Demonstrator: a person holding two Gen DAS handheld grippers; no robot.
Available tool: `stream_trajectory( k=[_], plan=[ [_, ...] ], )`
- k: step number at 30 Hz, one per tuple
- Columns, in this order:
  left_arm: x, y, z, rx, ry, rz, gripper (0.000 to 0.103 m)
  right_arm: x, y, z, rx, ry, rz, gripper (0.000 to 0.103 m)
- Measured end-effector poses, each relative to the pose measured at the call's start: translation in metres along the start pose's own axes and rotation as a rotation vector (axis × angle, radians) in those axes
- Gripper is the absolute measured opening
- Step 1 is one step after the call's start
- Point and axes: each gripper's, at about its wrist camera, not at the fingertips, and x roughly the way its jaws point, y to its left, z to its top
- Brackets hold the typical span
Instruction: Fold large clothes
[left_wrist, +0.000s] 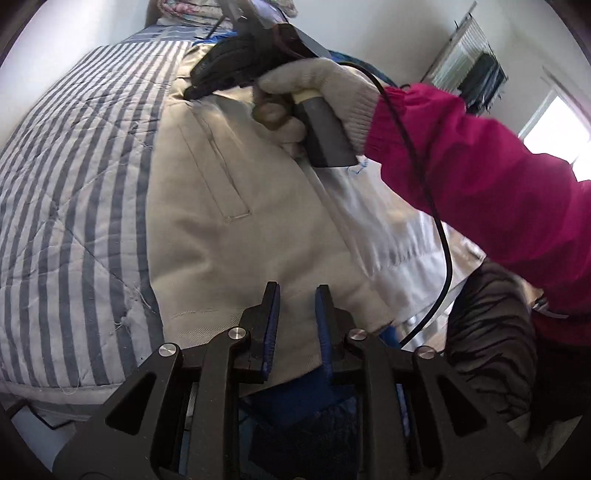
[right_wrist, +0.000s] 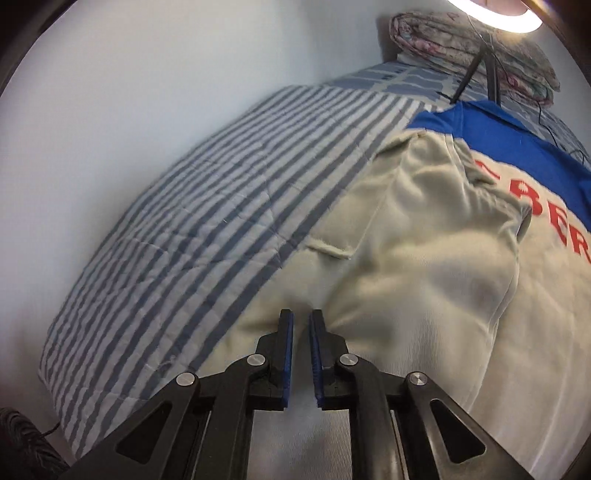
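Observation:
A beige jacket (left_wrist: 221, 240) with a welt pocket lies on a blue-and-white striped quilt (left_wrist: 74, 184). My left gripper (left_wrist: 296, 291) sits at the jacket's near hem. Beige cloth fills the narrow gap between its blue pads, so it looks shut on the hem. A white-gloved hand (left_wrist: 325, 85) holds my right gripper (left_wrist: 190, 92) at the jacket's far edge, tips pinched on the cloth. In the right wrist view the jacket (right_wrist: 424, 277) shows a blue yoke and red letters. There my right gripper (right_wrist: 301, 314) is shut, its pads almost together on a beige fold.
The striped quilt (right_wrist: 221, 203) runs left to a pale wall (right_wrist: 129, 110). A folded floral blanket (right_wrist: 461, 48) lies at the bed's far end. A pink sleeve (left_wrist: 480, 177) and a black cable (left_wrist: 443, 240) cross over the jacket's right side. Dark patterned cloth (left_wrist: 491, 332) is at lower right.

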Motion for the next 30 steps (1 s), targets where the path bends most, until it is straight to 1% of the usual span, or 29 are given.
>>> stream_trajectory(
  k=[1, 4, 5, 7, 10, 13, 16, 18, 19, 20, 22, 23, 25, 27, 29, 30],
  plan=[
    [0.002, -0.002, -0.002, 0.020, -0.002, 0.010, 0.019, -0.002, -0.001, -0.002, 0.006, -0.033, 0.000, 0.006],
    [-0.001, -0.007, -0.006, 0.049, -0.005, 0.026, 0.019, -0.008, -0.003, 0.000, 0.047, -0.018, 0.008, 0.006],
    [-0.005, -0.008, -0.005, 0.044, -0.005, 0.022, 0.019, -0.014, -0.003, 0.000, 0.064, -0.013, 0.013, 0.008],
    [-0.015, -0.010, -0.001, 0.027, -0.027, 0.002, 0.019, -0.035, -0.007, 0.002, 0.090, -0.038, 0.036, 0.012],
    [-0.038, -0.016, 0.000, 0.024, -0.090, -0.005, 0.019, -0.086, -0.007, -0.009, 0.083, -0.109, 0.058, 0.013],
    [-0.043, -0.022, 0.000, 0.018, -0.105, -0.030, 0.019, -0.140, -0.011, -0.033, 0.101, -0.163, 0.079, 0.018],
    [-0.033, -0.028, -0.001, 0.032, -0.070, -0.036, 0.019, -0.184, -0.016, -0.064, 0.117, -0.204, 0.070, 0.021],
    [-0.019, -0.034, -0.006, 0.033, -0.019, -0.042, 0.019, -0.210, -0.020, -0.088, 0.131, -0.224, 0.053, 0.021],
    [-0.009, -0.034, -0.006, 0.035, 0.023, -0.035, 0.019, -0.218, -0.022, -0.096, 0.137, -0.231, 0.041, 0.021],
    [0.004, -0.034, -0.009, 0.045, 0.078, -0.012, 0.019, -0.229, -0.024, -0.108, 0.144, -0.241, 0.025, 0.021],
    [0.005, -0.037, -0.011, 0.071, 0.076, 0.003, 0.019, -0.245, -0.031, -0.126, 0.157, -0.249, -0.002, 0.021],
    [0.004, -0.036, -0.011, 0.071, 0.082, 0.003, 0.019, -0.253, -0.034, -0.137, 0.169, -0.252, -0.015, 0.021],
    [0.001, -0.034, -0.008, 0.038, 0.090, 0.001, 0.019, -0.265, -0.043, -0.155, 0.196, -0.256, -0.028, 0.021],
    [-0.005, -0.040, -0.004, 0.045, 0.081, 0.014, 0.019, -0.275, -0.055, -0.171, 0.226, -0.257, -0.050, 0.021],
    [-0.020, -0.053, 0.004, 0.073, 0.032, 0.007, 0.019, -0.285, -0.066, -0.186, 0.249, -0.260, -0.082, 0.027],
    [-0.027, -0.059, 0.006, 0.084, 0.003, -0.006, 0.021, -0.291, -0.073, -0.194, 0.263, -0.260, -0.099, 0.028]
  ],
)
